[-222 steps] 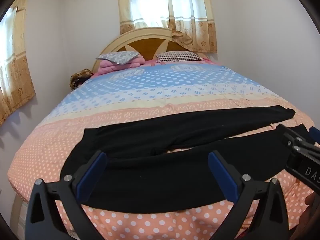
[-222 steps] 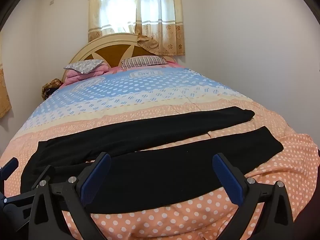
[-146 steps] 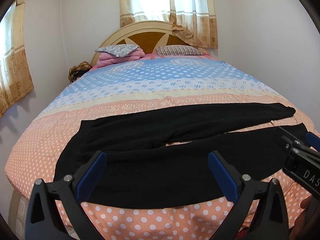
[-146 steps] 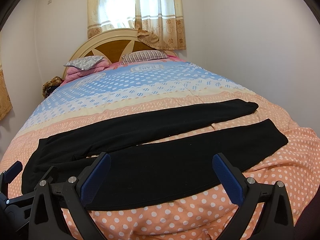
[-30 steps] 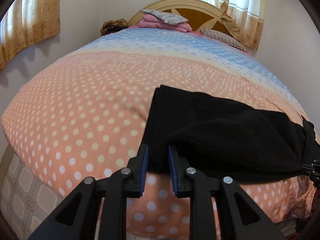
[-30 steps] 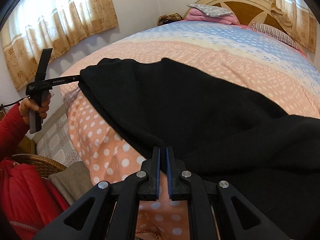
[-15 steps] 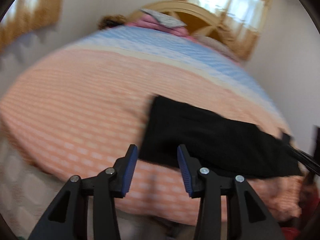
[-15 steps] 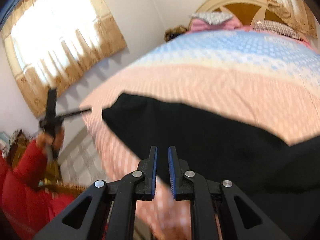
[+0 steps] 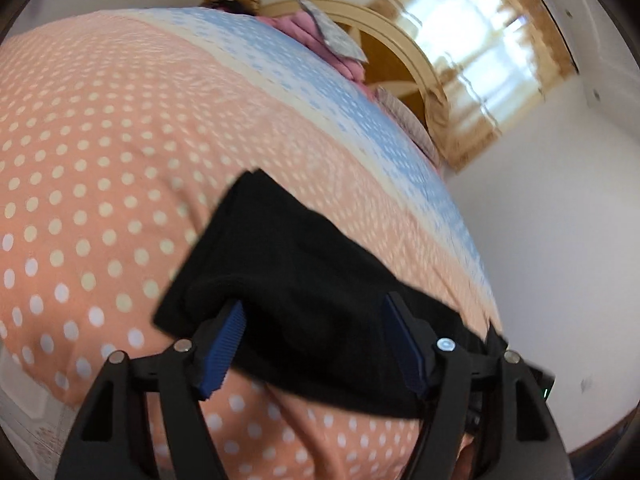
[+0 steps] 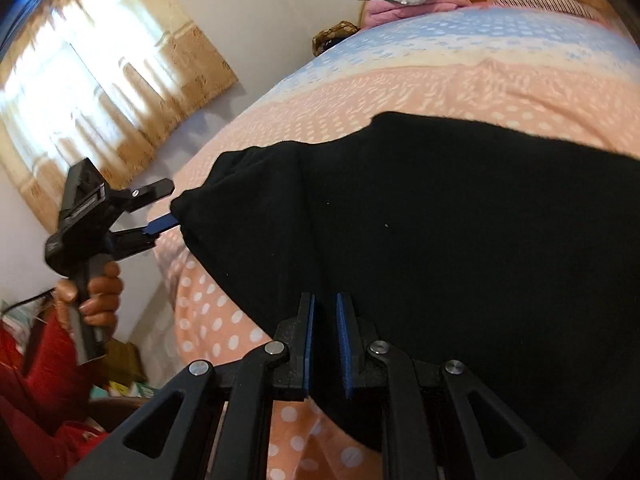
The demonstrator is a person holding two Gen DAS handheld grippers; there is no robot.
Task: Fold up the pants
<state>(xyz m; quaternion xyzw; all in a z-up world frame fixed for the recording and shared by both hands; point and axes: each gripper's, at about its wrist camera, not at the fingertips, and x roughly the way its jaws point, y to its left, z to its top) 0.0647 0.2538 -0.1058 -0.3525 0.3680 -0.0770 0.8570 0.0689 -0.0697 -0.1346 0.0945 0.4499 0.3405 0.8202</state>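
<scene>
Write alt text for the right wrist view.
Black pants lie folded on a peach polka-dot bedspread, their near edge pinched between the right gripper. At left, a hand holds the left gripper, jaws opening at the pants' corner.

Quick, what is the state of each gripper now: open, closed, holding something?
Left gripper: jaws opening; black pants lie between them, not pinched.
Right gripper: nearly shut, pinching the pants' edge.

Pants (image 10: 460, 220) cut off at right edge; curtains (image 9: 492, 76) blurred.
</scene>
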